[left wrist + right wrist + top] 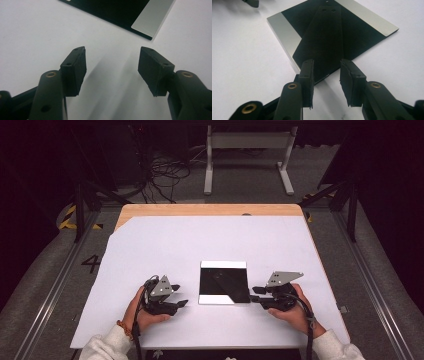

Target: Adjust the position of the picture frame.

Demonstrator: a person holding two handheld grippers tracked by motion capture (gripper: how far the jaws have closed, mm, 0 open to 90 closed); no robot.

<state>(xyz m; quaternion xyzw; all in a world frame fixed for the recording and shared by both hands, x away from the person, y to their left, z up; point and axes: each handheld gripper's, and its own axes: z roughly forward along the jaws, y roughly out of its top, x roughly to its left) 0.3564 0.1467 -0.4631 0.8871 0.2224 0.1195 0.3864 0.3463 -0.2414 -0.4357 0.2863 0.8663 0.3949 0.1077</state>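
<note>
Two hand-held grippers flank one flat square panel (223, 282) lying on the white sheet that covers the table (150, 245). We record the left hand-held gripper (112, 65) with its jaws standing fairly wide and nothing between them; the panel lies ahead of it and off to its right, clearly apart, with one corner turned toward the jaws. The right hand-held gripper (326, 75) has its jaws at a narrower gap, also empty, and the panel's near corner sits just beyond the tips, almost in line with the gap; whether a pad (307, 80) touches the edge we cannot tell. We judge the right hand to be the nearer one, so any pick would turn on that corner sliding between its jaws. The panel is thin, rigid and glossy, black over most of its face with pale reflective strips along two opposite edges, the nearer strip cut at a slant; being square, it shows no marked long axis, and the strips run crosswise to the person. It reflects the right gripper's body. The pads are black, blocky and finely ribbed. The table's wooden far edge (210, 210) shows beyond the matte sheet.
</note>
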